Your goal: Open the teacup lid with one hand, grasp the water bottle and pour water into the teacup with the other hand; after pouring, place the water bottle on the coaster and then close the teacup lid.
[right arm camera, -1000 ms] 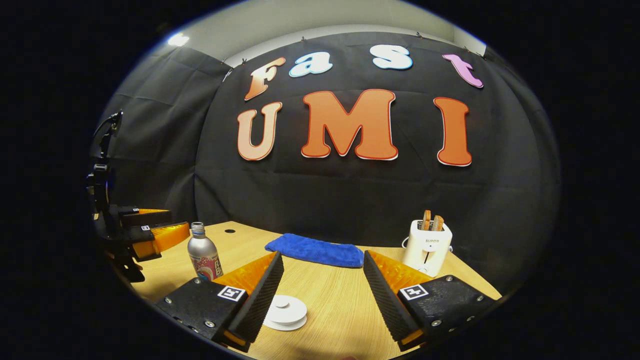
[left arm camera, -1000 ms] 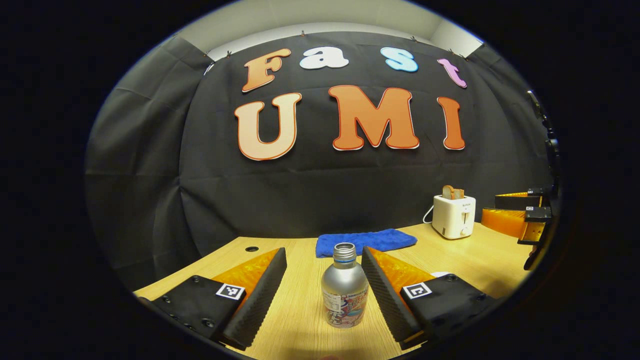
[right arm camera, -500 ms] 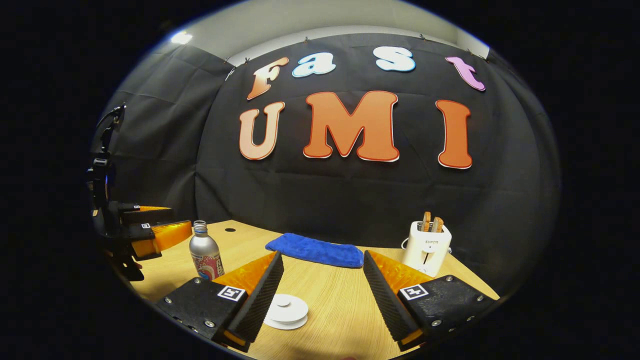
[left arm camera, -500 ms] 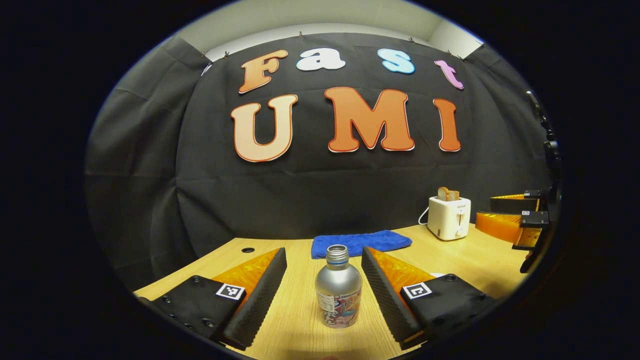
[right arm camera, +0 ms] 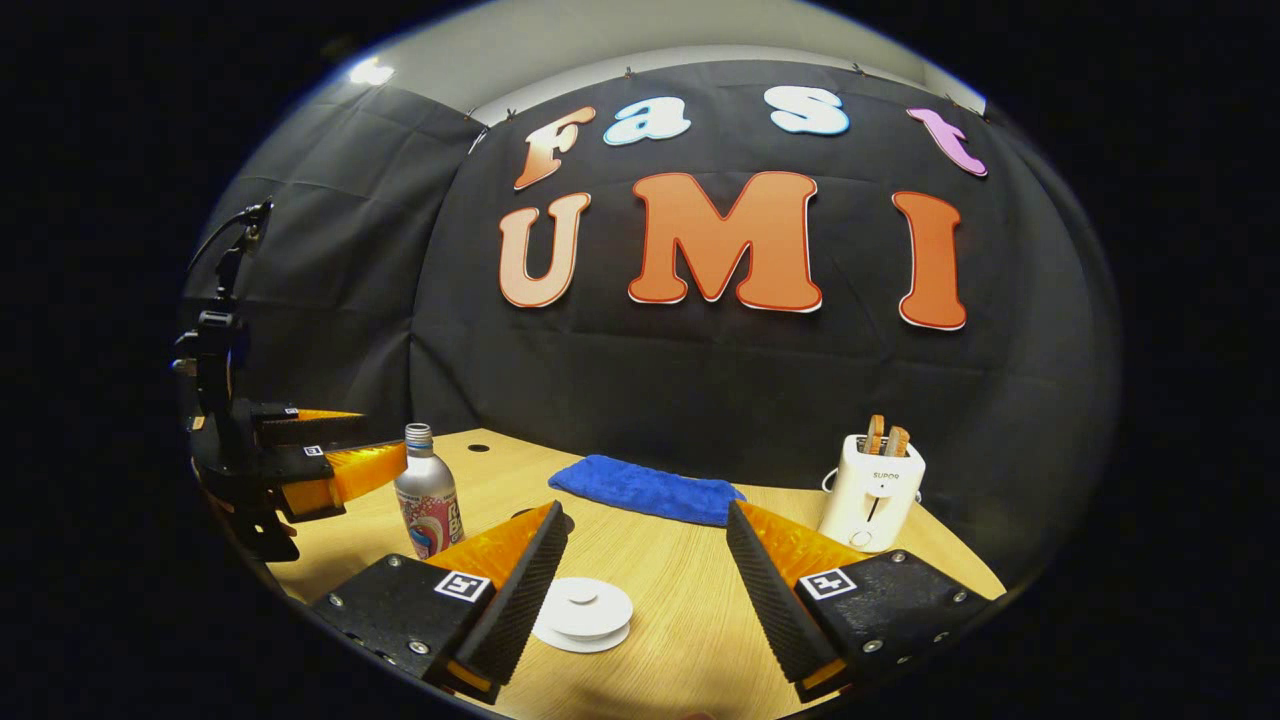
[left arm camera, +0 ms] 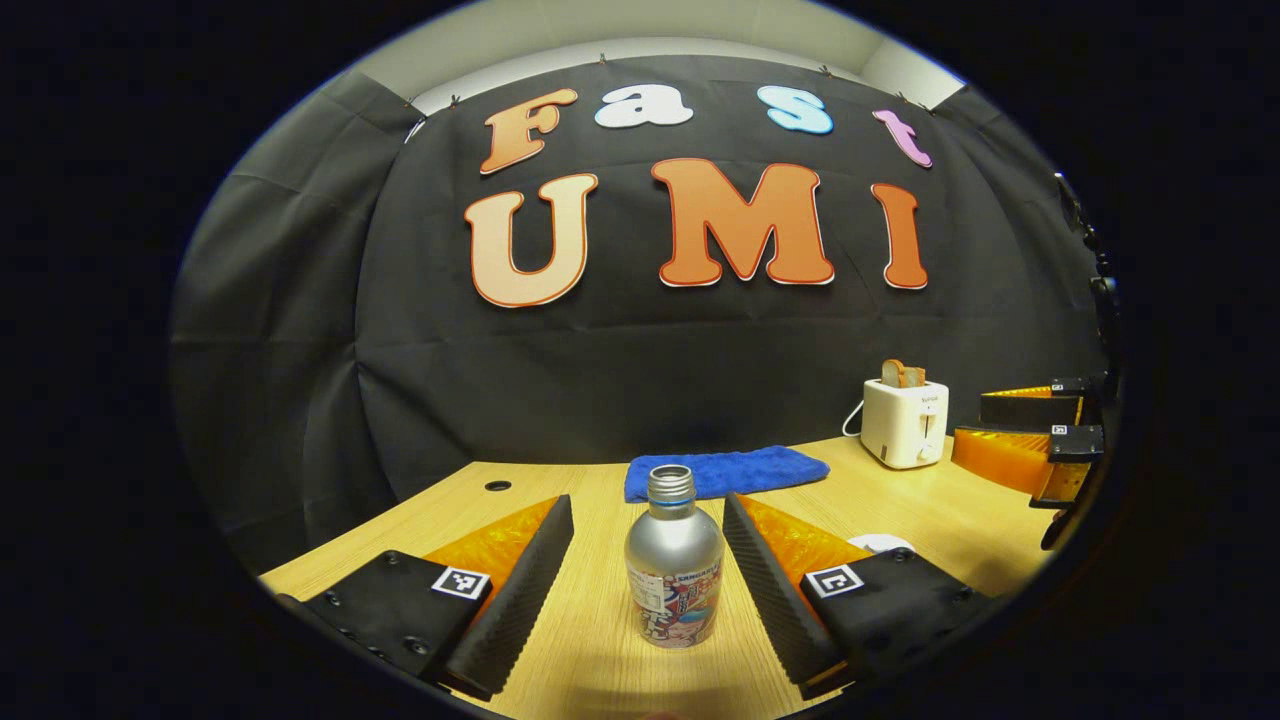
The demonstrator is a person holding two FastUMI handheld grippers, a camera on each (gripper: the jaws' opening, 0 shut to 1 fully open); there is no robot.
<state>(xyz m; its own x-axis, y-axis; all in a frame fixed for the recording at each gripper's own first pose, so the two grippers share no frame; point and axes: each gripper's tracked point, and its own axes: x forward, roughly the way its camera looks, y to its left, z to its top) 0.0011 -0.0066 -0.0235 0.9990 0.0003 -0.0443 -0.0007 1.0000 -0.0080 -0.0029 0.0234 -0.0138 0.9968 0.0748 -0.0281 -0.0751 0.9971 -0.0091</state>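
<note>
A silver water bottle (left arm camera: 673, 560) with a printed label and no cap stands on the wooden table (left arm camera: 590, 650), between the fingers of my left gripper (left arm camera: 647, 506). That gripper is open and does not touch the bottle. In the right gripper view the bottle (right arm camera: 427, 497) stands at the left with the left gripper (right arm camera: 385, 440) around it. The white teacup lid (right arm camera: 585, 610) with a small knob lies just inside the left finger of my open right gripper (right arm camera: 645, 515). The right gripper (left arm camera: 970, 420) also shows at the far right of the left gripper view.
A folded blue cloth (right arm camera: 645, 490) lies at the back of the table (right arm camera: 690, 640). To its right stands a white toaster (right arm camera: 872, 490) holding toast. A small dark disc (right arm camera: 567, 521) peeks from behind my right gripper's left finger. A cable hole (left arm camera: 497, 485) sits at the back left.
The left gripper has moved forward, so the bottle now stands deeper between its fingers. The right gripper has shifted a little, and the lid sits slightly further right in its view.
</note>
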